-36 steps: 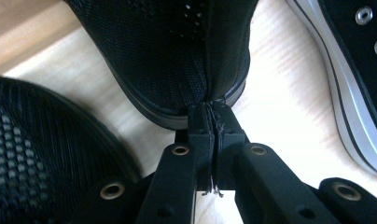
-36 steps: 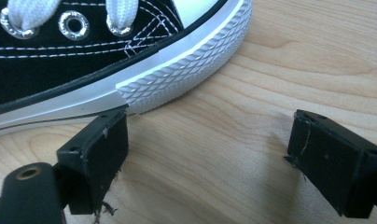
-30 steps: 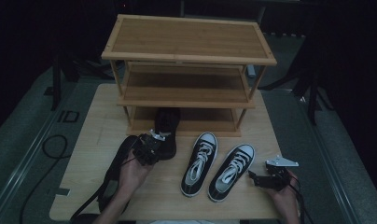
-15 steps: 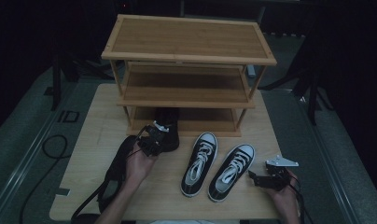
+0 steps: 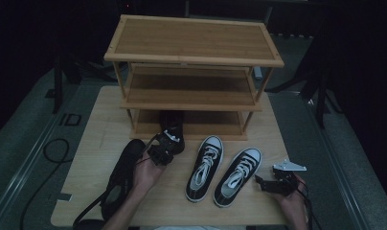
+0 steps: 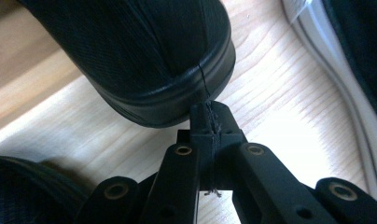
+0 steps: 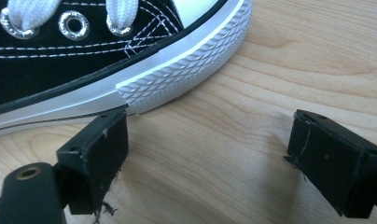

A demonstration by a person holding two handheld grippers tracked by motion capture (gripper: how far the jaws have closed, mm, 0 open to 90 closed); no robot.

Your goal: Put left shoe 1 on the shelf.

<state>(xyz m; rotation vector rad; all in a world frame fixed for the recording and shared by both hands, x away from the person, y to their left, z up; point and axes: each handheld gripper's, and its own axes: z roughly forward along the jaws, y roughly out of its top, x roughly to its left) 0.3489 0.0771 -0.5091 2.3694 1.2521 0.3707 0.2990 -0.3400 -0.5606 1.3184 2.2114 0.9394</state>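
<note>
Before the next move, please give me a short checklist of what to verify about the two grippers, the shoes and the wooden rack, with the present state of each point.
1. Left gripper shut with nothing between its jaws: ok.
2. Its tips meet the rubber rim of the all-black shoe lying partly under the three-tier bamboo shoe rack: ok.
3. Right gripper open, bare table between its jaws: ok.
4. Right gripper clear of the black-and-white lace-up sneaker: not ok, one jaw is touching or nearly touching the sole.
5. Upper two rack shelves free: ok.
6. Second all-black shoe out of the left forearm's path: cannot tell.
</note>
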